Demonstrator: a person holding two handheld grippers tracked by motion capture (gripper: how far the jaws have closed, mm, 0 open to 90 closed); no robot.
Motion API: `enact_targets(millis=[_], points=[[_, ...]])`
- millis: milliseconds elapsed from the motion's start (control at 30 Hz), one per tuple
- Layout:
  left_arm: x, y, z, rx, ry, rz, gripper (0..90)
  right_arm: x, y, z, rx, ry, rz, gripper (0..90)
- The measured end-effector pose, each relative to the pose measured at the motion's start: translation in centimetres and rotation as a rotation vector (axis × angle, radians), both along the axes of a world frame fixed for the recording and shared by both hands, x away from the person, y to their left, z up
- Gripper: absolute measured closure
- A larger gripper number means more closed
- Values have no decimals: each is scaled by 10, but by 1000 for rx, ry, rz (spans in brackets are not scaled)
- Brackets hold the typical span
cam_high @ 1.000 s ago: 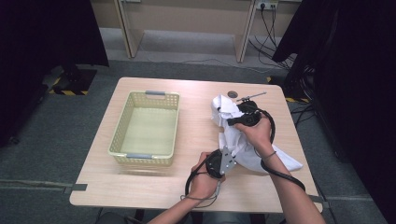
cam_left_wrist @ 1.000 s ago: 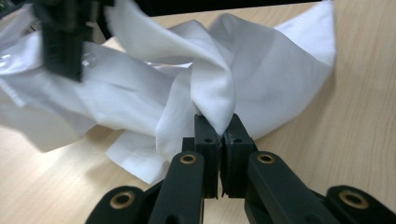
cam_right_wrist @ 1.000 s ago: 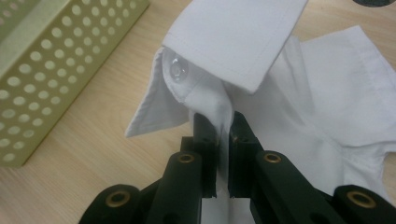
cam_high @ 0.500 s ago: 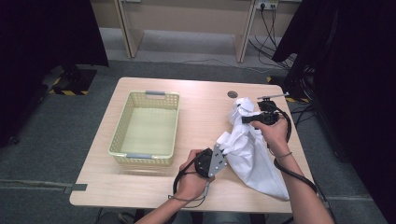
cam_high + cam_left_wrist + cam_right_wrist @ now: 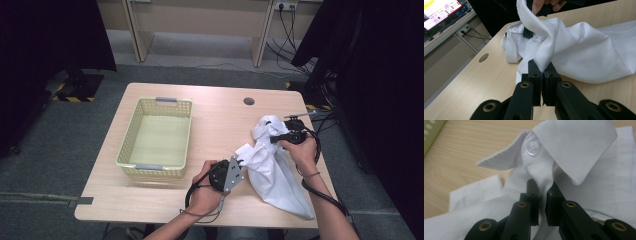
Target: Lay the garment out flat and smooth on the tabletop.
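A white shirt (image 5: 275, 172) lies crumpled on the right part of the wooden table (image 5: 215, 115), its tail reaching the near right edge. My left gripper (image 5: 241, 161) is shut on a fold of the shirt's left edge; in the left gripper view the cloth (image 5: 584, 50) rises from between its jaws (image 5: 541, 71). My right gripper (image 5: 273, 137) is shut on the shirt just below the collar (image 5: 574, 145), beside a white button (image 5: 533, 147), with cloth bunched between its jaws (image 5: 543, 187). The right gripper's black jaw (image 5: 527, 32) stands amid the lifted cloth.
A pale yellow plastic basket (image 5: 125, 150) with nothing in it stands on the left half of the table. A round cable hole (image 5: 248, 101) sits near the far edge. Dark curtains and cables lie beyond the right side.
The right gripper has moved right and toward the near side, drawing the collar end with it. The shirt now lies stretched further toward the right edge. The left gripper has barely shifted.
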State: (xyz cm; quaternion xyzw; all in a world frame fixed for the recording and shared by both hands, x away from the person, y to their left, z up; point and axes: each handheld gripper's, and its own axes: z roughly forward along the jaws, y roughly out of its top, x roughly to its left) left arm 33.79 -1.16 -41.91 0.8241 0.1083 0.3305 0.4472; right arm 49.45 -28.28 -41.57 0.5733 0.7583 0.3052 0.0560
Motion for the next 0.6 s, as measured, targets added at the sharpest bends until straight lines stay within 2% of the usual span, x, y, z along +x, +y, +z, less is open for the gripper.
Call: enact_targets(millis=[300,467,600], points=[[-14,-15,-5,30,1,-81,865,-1,-9,-26,-74,63,-37,814],[-14,-16,-7,34,10,-85,863,-1,-5,-29,-84,63,-36,812],[-13,-13,-3,21,4,-76,864,-1,-2,-31,-87,62,-40,809]])
